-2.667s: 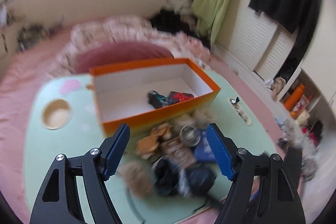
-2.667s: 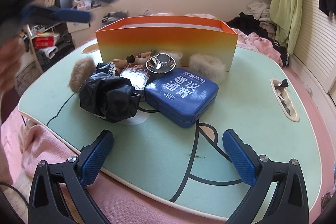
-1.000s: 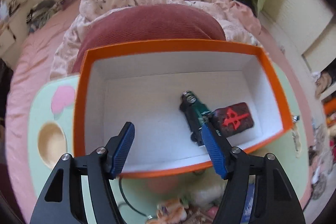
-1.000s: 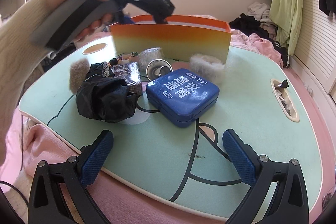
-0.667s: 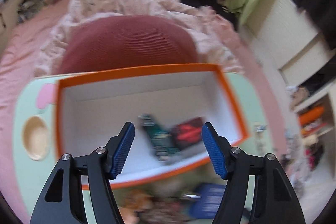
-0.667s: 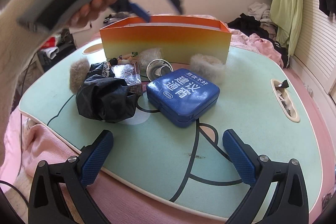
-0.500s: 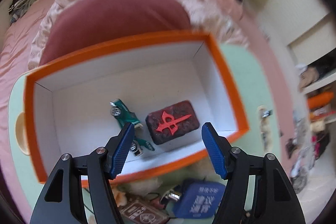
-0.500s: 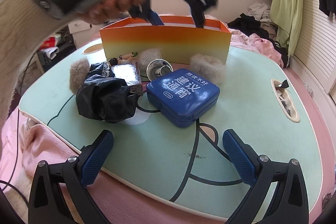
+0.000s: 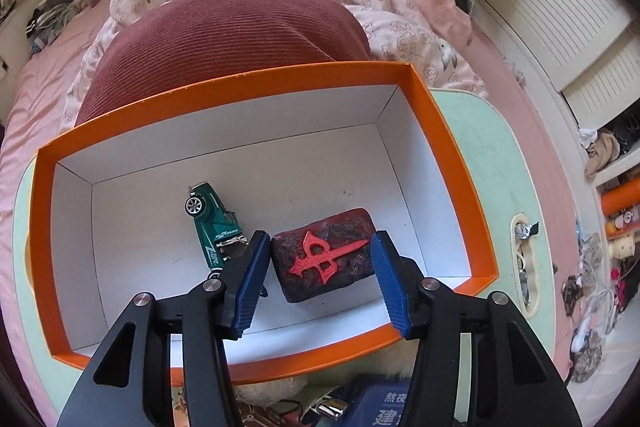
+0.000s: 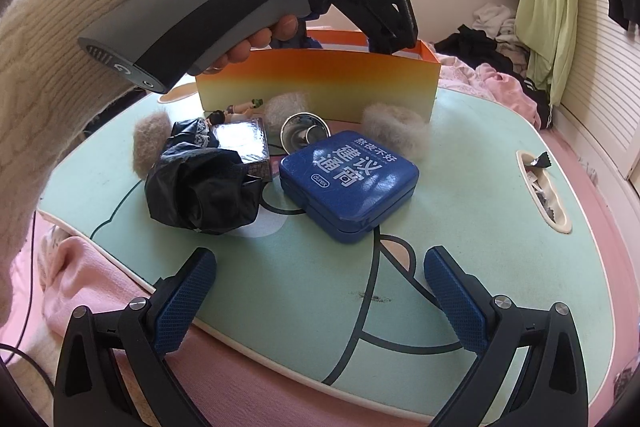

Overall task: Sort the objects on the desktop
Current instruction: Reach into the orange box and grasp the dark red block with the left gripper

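My left gripper is open and reaches down into the orange box. Its pads straddle a dark red block with a red emblem on the box floor; contact is not clear. A green toy car lies just left of the left pad. In the right wrist view the left gripper shows above the box, its fingertips hidden behind the wall. My right gripper is open and empty, low over the table's near edge, facing a blue tin, a black crumpled bag and a small foil-topped box.
Fur balls, a metal cup and a small figurine lie in front of the box. The mint table has a slot with wrappers at the right. Bedding and a maroon cushion lie beyond.
My left gripper swung over from the pile, moved above the orange box and dropped into it, ending around the red block. The right gripper has not moved.
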### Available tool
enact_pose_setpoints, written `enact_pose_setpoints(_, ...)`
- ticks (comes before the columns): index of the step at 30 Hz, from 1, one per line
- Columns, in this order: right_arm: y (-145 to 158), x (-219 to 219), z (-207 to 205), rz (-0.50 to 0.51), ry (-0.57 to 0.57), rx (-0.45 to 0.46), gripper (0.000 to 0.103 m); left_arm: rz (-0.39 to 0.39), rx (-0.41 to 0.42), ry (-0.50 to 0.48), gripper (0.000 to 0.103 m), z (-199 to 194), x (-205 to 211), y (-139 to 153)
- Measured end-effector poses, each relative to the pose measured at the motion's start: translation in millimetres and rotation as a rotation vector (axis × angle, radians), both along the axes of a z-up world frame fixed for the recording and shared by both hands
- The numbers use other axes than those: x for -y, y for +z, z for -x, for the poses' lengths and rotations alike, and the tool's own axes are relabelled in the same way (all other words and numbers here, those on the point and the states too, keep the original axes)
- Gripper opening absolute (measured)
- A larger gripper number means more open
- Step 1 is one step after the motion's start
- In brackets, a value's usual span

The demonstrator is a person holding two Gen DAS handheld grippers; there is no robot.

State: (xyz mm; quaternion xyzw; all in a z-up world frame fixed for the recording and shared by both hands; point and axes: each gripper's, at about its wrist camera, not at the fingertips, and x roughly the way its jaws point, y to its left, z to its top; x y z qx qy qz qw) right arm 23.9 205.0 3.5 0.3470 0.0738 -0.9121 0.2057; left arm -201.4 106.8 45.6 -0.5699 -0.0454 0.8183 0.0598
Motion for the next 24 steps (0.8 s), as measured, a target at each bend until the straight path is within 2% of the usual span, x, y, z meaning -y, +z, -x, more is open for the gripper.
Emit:
enact_pose_setpoints(3, -0.2, -0.1, -0.1, 0.000, 0.000, 0.000, 0.103, -0.005, -0.014, 0.005, 0.032, -1.7, 5.0, 4.6)
enact_pose_setpoints(5, -0.4, -0.9, -0.1, 0.000, 0.000, 0.000, 0.103, -0.002, -0.007, -0.001, 0.027, -1.2, 7.1, 5.6)
enact_pose_setpoints(8, 0.1, 0.6, -0.9, 0.000, 0.000, -0.001, 0.103, -0.011, 0.015, -0.003, 0.027, 0.8, 8.1, 5.3)
enact_pose_setpoints(9, -0.2, -0.2, -0.7, 0.000, 0.001, 0.000, 0.103, -0.028, 0.025, 0.012, 0.029, 2.5, 9.4, 5.1)
enact_pose_setpoints(11, -0.6, -0.7, -1.0, 0.000, 0.001, 0.000, 0.103, -0.072, 0.074, 0.051, 0.044, 8.1, 10.7, 2.6)
enact_pose_setpoints(12, -0.6, -0.6, -1.1, 0.000, 0.001, 0.000, 0.103, -0.104, 0.119, 0.057, 0.056, 12.9, 8.4, -1.0)
enact_pose_setpoints(13, -0.5, -0.3, -1.2, 0.000, 0.001, 0.000, 0.103, -0.118, 0.142, 0.056, 0.062, 15.9, 5.5, -3.7)
enact_pose_setpoints(17, -0.3, -0.4, -2.1, 0.001, 0.001, -0.001, 0.103, -0.100, 0.226, 0.051, 0.067, 26.3, -12.8, -19.1)
enact_pose_setpoints(20, -0.6, -2.2, 1.6, 0.003, 0.001, 0.001, 0.103, -0.035, 0.184, 0.055, 0.069, 30.0, -25.1, -21.2)
enact_pose_setpoints(24, -1.2, -1.0, 1.6, 0.002, 0.003, -0.001, 0.103, -0.008, 0.171, 0.048, 0.064, 30.4, -26.8, -19.7)
